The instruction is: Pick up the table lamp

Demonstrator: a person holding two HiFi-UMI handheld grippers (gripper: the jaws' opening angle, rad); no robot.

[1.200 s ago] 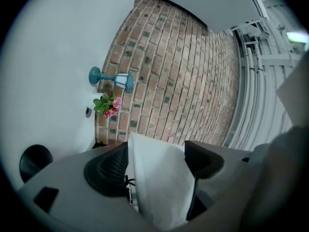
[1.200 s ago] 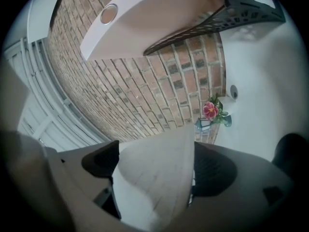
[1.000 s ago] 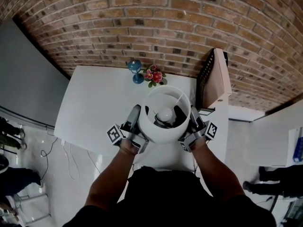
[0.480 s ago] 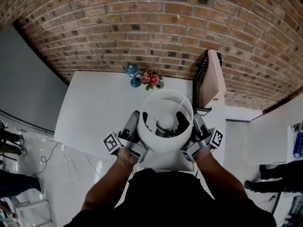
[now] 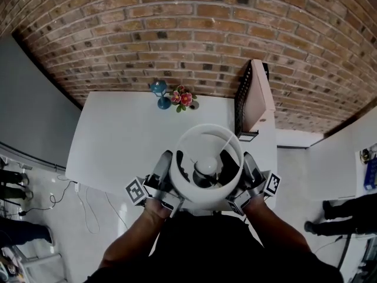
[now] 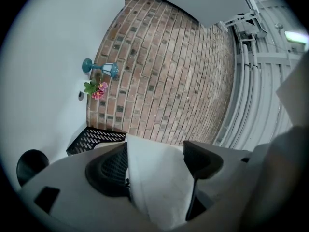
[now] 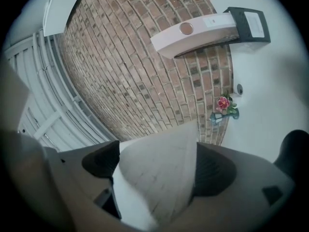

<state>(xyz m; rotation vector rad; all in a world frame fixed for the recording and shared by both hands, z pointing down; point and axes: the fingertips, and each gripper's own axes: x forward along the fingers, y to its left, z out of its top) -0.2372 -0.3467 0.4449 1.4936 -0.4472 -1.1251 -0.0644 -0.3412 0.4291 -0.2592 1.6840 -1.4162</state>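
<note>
The table lamp has a white round shade [image 5: 184, 148], open at the top, with a bulb [image 5: 206, 167] inside. I hold it up over the white table [image 5: 118, 140], close to my body. My left gripper [image 5: 169, 171] is shut on the shade's left wall, and my right gripper [image 5: 244, 173] is shut on its right wall. In the left gripper view the white shade wall [image 6: 157, 187] fills the gap of the left gripper [image 6: 155, 164]. The right gripper view shows the shade [image 7: 161, 178] pinched in the right gripper [image 7: 157, 164]. The shade hides the lamp's foot in the head view.
At the table's far edge, against the brick wall, stand a small blue lantern [image 5: 158, 93] and a pot of pink flowers [image 5: 183, 98]. A tall pinkish box with a black grille [image 5: 257, 96] stands at the table's right end. People's legs [image 5: 339, 214] show on the floor.
Both grippers have lifted the lamp and drawn it toward my body. The shade now sits lower in the head view and looks larger. The grip is unchanged.
</note>
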